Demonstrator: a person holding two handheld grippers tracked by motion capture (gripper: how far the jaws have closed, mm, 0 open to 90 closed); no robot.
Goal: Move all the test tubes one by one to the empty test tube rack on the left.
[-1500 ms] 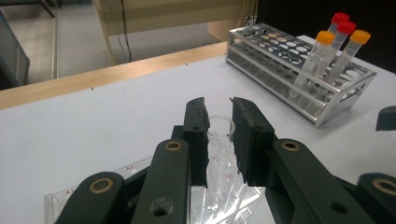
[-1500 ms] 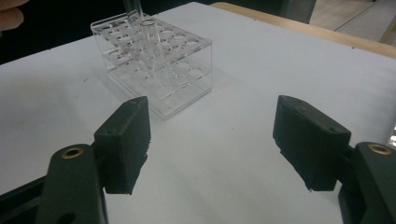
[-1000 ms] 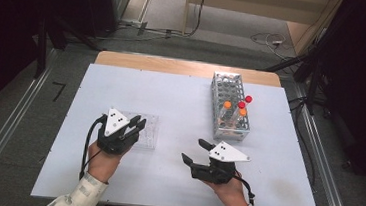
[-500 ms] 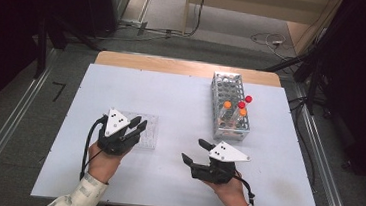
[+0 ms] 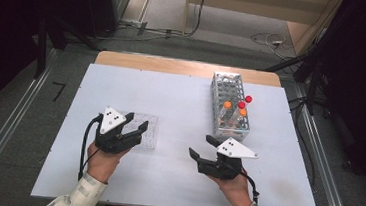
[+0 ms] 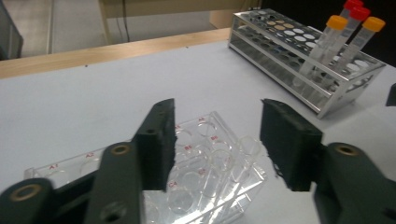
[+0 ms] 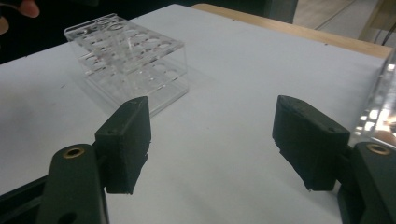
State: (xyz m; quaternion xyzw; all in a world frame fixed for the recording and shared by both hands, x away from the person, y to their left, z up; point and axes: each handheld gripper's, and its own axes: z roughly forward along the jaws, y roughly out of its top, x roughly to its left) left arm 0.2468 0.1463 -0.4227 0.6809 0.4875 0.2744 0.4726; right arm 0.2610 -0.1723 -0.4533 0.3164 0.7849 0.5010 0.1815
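A clear plastic tube rack (image 5: pixel 149 135) lies on the white table (image 5: pixel 171 97) at the left. My left gripper (image 5: pixel 137 120) hovers over its near-left end; its jaws have just been opening, with nothing pressed between them. In the left gripper view the gripper (image 6: pixel 217 121) stands open and the clear rack (image 6: pixel 205 172) lies just beyond and below the pads. My right gripper (image 5: pixel 200 145) is open near the table's front, with bare table between its jaws (image 7: pixel 210 112). The clear rack (image 7: pixel 126 51) lies off to its left.
A metal tube rack (image 5: pixel 228 107) stands at the right rear, holding several tubes with orange caps (image 5: pixel 227 105) and red caps (image 5: pixel 248 99). The left gripper view shows that metal rack (image 6: pixel 289 51) at upper right. A wooden strip (image 5: pixel 184 66) borders the far table edge.
The left gripper's jaws have spread apart over the clear rack; they were together before. Both hands stayed where they were.
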